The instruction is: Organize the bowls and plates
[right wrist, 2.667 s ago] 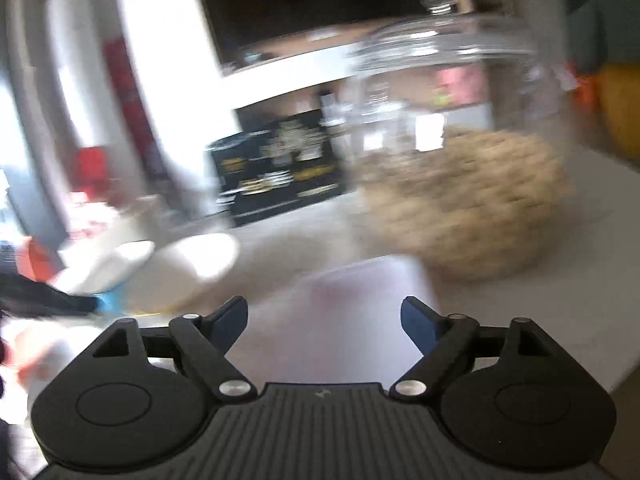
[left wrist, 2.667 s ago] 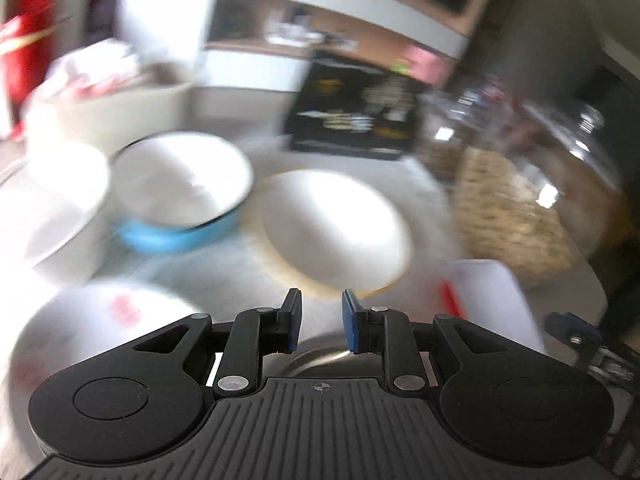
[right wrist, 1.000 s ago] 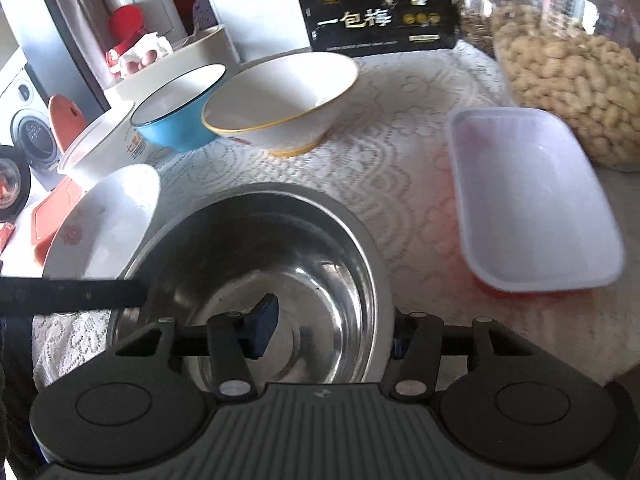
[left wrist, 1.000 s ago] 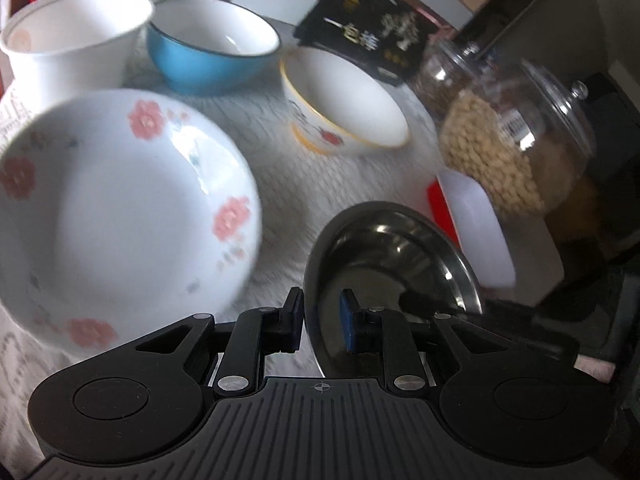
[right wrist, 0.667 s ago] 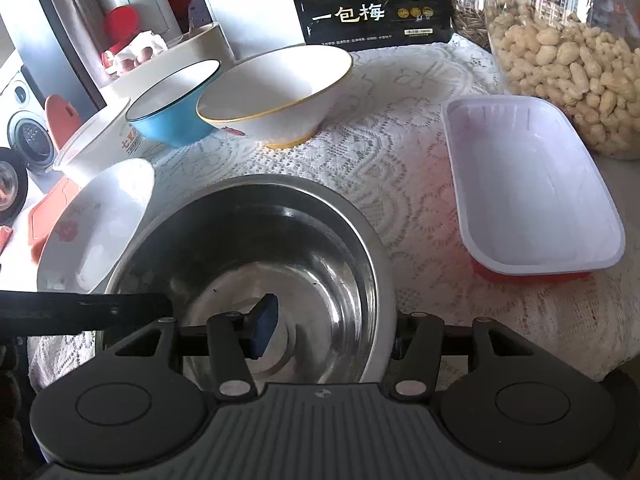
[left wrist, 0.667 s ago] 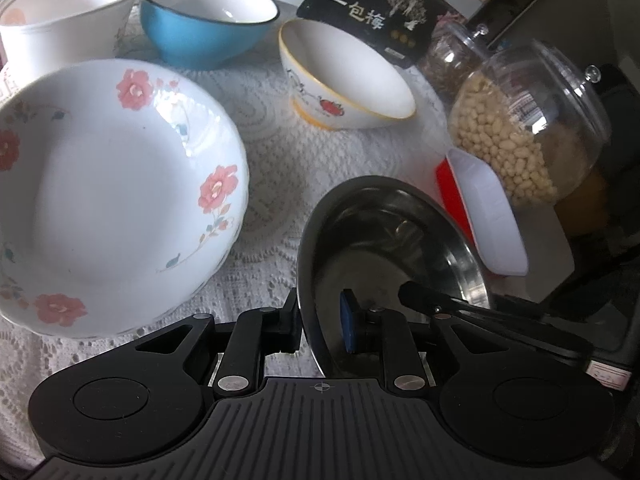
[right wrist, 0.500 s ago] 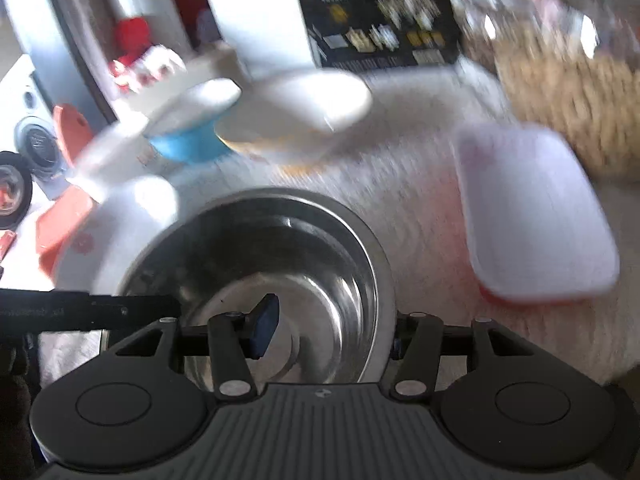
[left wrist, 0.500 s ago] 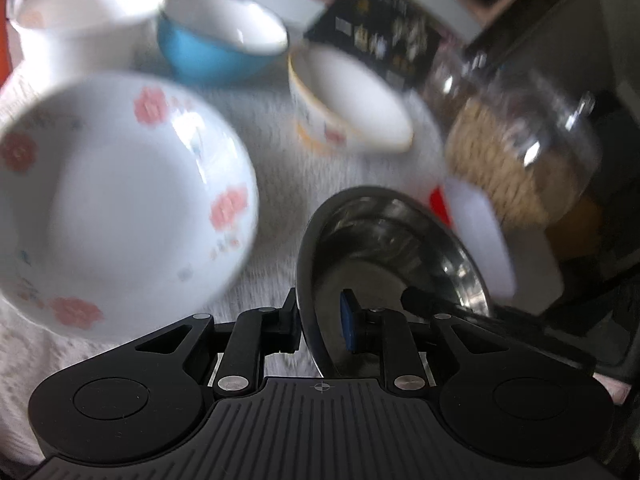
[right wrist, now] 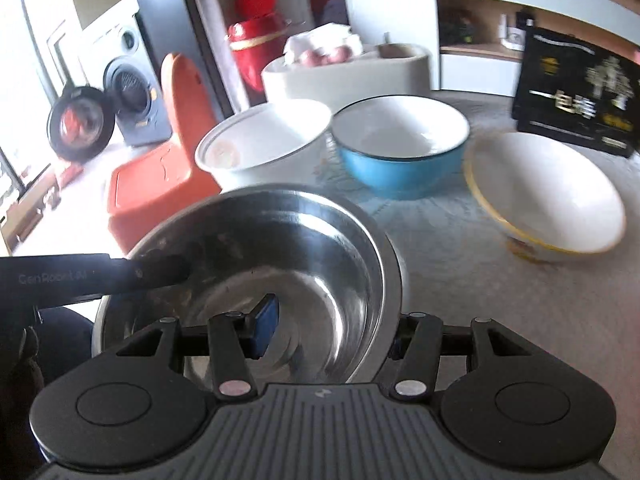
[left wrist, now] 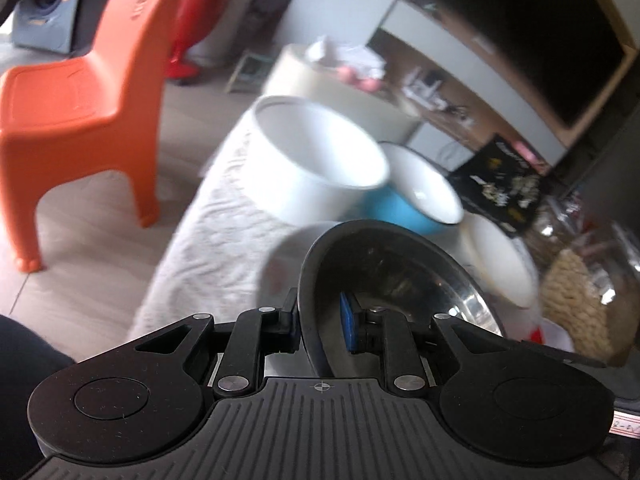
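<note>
A steel bowl [left wrist: 400, 272] [right wrist: 260, 248] is held by both grippers above the table. My left gripper [left wrist: 320, 322] is shut on its left rim. My right gripper [right wrist: 332, 330] straddles the bowl's right rim with one finger inside and one outside. On the table behind stand a white paper bowl [right wrist: 264, 140] [left wrist: 316, 160], a blue bowl [right wrist: 400, 144] [left wrist: 416, 196] and a white bowl with a yellow rim [right wrist: 544, 192] [left wrist: 496, 260]. Part of the floral plate [left wrist: 280, 264] shows under the steel bowl.
A lace cloth [left wrist: 216, 240] covers the table. A black box [right wrist: 576, 92] stands at the back right and a glass jar of nuts [left wrist: 580, 292] at the right. An orange chair [left wrist: 80, 92] stands on the floor beside the table's left edge.
The steel bowl has been lifted and carried left toward the floral plate, which it now mostly hides. Both views have swung left, bringing the chair and floor into sight.
</note>
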### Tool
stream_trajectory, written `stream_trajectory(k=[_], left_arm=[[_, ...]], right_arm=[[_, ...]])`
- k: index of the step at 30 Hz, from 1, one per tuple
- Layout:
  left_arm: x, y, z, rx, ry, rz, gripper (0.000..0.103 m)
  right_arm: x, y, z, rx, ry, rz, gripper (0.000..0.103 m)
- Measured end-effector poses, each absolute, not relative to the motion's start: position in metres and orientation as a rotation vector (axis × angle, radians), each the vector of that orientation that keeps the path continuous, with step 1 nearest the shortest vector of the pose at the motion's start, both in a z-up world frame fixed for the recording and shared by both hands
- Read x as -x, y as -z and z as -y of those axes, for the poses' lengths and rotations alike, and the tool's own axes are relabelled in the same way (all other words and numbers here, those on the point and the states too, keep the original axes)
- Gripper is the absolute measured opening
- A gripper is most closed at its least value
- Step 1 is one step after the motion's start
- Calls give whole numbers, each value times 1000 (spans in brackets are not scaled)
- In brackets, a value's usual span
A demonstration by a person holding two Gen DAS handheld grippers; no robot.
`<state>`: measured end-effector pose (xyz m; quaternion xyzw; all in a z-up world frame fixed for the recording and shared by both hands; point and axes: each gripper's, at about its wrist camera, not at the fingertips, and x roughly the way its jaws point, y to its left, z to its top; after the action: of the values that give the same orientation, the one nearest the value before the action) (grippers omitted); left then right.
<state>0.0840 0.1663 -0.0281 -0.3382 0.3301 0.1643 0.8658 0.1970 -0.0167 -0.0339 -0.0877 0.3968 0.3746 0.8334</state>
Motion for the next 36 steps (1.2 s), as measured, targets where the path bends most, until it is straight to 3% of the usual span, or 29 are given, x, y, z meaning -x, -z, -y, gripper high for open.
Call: stream_trajectory(k=[10, 12, 20, 28, 32, 36], left_arm=[[-84, 33, -168, 553, -438, -696, 22], [-84, 33, -170, 533, -461, -697, 34], [-88, 46, -182, 649, -409, -722, 47], [-104, 69, -196, 808, -362, -779, 40], [-105, 73, -194, 840, -316, -779, 29], [-106, 72, -192, 843, -313, -787, 30]], right_arm=[[-197, 43, -15, 305, -768, -795, 49], [-197, 45, -14, 322, -748, -787, 49], [-200, 47, 1, 327, -677, -724, 49], [-216, 58, 5, 273, -643, -794, 55], [-230, 70, 4, 220, -662, -911, 60], [-236, 72, 5, 189, -678, -960, 61]])
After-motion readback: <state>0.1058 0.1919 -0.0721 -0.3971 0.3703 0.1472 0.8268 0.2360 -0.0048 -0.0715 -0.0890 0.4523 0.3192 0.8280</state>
